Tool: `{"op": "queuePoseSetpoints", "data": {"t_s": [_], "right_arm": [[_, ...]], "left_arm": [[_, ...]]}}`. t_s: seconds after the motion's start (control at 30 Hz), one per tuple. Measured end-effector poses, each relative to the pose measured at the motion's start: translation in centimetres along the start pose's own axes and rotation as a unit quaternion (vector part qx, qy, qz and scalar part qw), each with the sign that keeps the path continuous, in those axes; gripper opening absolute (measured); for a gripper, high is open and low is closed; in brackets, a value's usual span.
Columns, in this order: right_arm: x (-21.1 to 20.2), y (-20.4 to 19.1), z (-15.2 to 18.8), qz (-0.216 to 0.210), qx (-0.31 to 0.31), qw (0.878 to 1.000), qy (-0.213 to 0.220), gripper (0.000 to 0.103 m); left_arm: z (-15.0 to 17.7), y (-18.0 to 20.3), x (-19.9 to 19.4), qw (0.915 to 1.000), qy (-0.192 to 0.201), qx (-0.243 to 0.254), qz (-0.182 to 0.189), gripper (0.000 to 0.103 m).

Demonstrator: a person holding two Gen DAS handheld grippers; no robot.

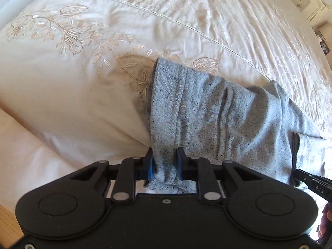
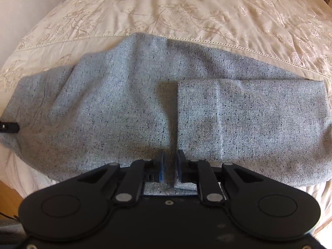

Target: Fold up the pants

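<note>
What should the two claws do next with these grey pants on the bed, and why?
Probably lift both together and carry the near edge away across the bed. The left claw and right claw each pinch the grey pants, which lie lengthwise on the bedspread with one end already folded over.

Soft daylight, sheen on the bedspread [image 1: 228, 31], fisheye bending and blurring edges.
</note>
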State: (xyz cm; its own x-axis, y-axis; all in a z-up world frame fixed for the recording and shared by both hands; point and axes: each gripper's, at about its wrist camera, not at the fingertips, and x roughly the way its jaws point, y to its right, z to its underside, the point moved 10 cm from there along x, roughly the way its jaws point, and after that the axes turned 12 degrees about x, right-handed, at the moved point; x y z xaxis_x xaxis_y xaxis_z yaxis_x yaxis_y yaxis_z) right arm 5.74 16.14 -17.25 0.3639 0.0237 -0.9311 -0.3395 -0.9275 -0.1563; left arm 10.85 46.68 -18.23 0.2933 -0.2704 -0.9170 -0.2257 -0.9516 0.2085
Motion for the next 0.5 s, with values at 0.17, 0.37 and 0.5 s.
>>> {"op": "queuePoseSetpoints", "data": {"t_s": [0.17,0.37,0.5], "right_arm": [[-0.6,-0.6,0.4,-0.016,-0.006,1.000,0.006,0.016],[0.3,-1.2,1.8,-0.030,-0.021,0.999,-0.021,0.016],[0.5,-1.3,1.7,-0.039,-0.033,0.998,-0.030,0.016]], "left_arm": [[-0.3,1.6,-2.0,0.9993,0.027,0.017,-0.018,0.024],[-0.3,2.1,-1.8,0.9981,0.034,0.039,-0.035,0.025],[0.7,0.3,1.5,0.9988,-0.004,0.001,-0.049,0.047]]}}
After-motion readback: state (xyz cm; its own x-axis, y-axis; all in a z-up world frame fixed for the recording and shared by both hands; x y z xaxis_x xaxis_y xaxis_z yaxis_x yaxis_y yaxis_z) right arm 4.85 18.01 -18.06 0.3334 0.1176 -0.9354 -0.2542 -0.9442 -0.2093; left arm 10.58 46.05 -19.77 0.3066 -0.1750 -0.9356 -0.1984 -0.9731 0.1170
